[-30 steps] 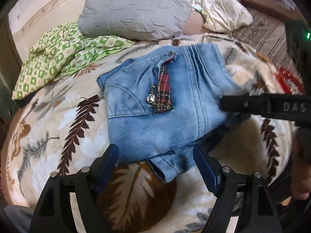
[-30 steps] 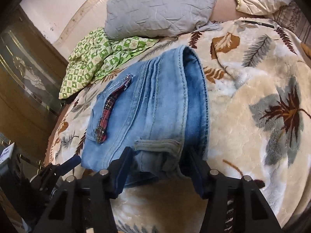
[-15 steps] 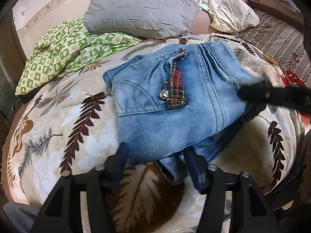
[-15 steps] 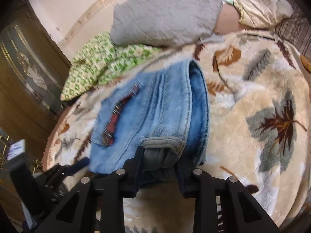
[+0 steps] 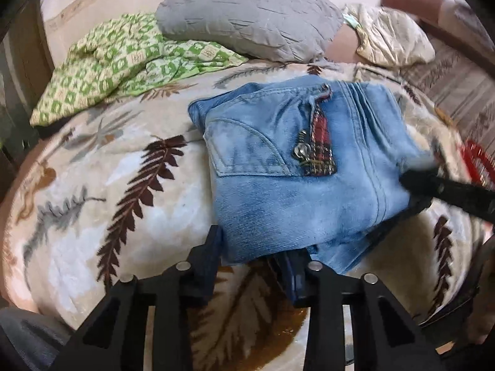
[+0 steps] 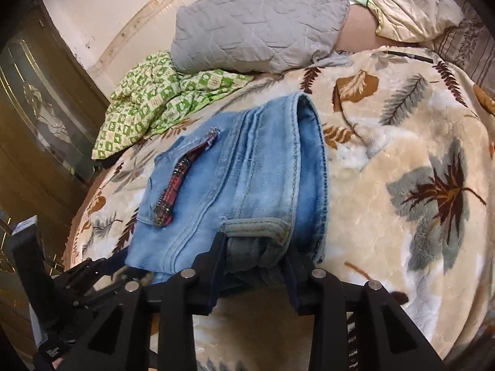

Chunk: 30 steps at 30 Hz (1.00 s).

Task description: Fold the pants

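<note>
Denim, pale blue and already folded into a thick bundle with a red plaid pocket strip, the pants (image 5: 297,191) lie mid-blanket. Both the left gripper (image 5: 253,256) and right gripper (image 6: 256,259) pinch the bundle's near edge, jaws narrowed on cloth. Best, I'd say, to grip every layer evenly so nothing slides apart. Underneath is a plush cream blanket with leaf prints (image 6: 402,210); beyond sit a grey quilted pillow (image 5: 247,15) and green checked cloth (image 5: 123,68).
</note>
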Available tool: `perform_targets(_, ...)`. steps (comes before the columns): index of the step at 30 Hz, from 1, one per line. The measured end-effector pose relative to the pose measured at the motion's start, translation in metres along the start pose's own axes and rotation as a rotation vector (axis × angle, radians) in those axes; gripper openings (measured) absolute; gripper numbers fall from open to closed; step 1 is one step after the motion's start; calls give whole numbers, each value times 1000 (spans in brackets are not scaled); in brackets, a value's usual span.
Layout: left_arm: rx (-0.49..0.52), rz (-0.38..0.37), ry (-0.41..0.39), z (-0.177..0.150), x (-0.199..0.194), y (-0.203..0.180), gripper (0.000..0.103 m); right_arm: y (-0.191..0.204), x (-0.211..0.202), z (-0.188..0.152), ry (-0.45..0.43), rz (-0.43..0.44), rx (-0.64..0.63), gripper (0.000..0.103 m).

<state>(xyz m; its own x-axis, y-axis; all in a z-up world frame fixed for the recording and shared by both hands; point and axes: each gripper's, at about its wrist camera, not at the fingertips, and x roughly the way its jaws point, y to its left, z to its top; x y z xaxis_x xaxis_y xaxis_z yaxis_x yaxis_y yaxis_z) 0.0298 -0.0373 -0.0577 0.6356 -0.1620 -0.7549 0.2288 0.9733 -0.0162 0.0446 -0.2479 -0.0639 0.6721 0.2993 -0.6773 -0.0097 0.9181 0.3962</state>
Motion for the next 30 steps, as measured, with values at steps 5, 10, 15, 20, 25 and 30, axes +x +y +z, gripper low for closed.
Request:
perform_targets(5, -37, -67, -74, 5, -17, 7, 25, 10, -23, 3, -92, -20, -41, 36)
perform_targets(10, 19, -2, -1, -1, 2, -2, 25, 4, -5, -2, -7, -47, -20, 34)
perform_targets(15, 15, -10, 2, -1, -1, -1, 35, -1, -18, 3, -34, -42, -5, 33)
perform_targets(20, 110, 35, 23, -4, -1, -15, 46, -7, -9, 2, -6, 12, 42, 34)
perform_targets(25, 127, -18, 15, -5, -15, -19, 52, -24, -30, 5, -91, 11, 125, 68)
perform_targets(30, 208, -66, -31, -4, -30, -35, 52, -38, -34, 13, -99, 68, 203, 68)
